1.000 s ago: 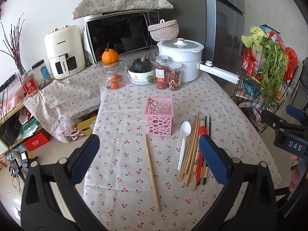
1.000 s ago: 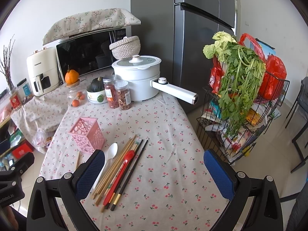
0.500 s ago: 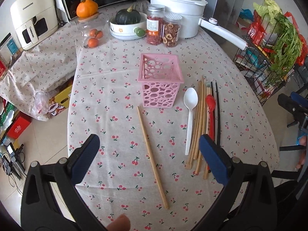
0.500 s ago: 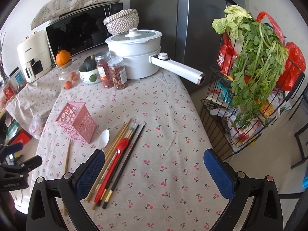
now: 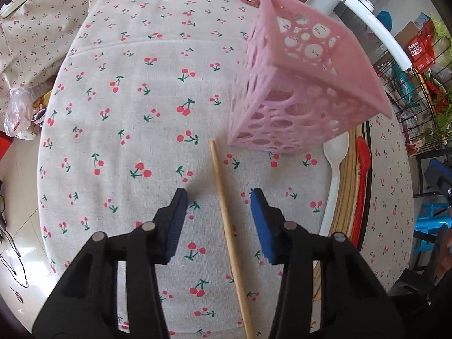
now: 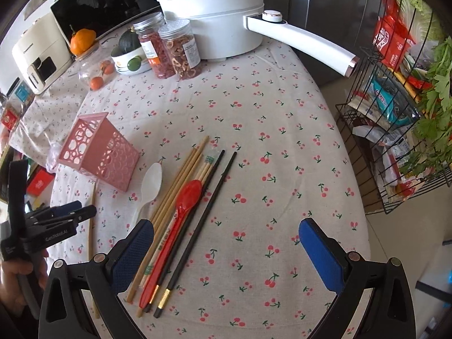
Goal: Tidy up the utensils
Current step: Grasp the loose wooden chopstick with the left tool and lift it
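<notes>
Left wrist view: the left gripper straddles the lone chopstick, which runs from 12 to 6 o'clock on the tabletop; its jaws are closing, not yet touching.

Right wrist view: the right gripper stands wide open and empty, with the utensil bundle at its 10 o'clock.

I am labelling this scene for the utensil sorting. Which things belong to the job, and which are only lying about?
Belong to the job:
pink basket
lone wooden chopstick
white spoon
red spoon
wooden chopsticks
black chopsticks

Lying about:
white pot
two jars
fruit bowl
tangerines
</notes>
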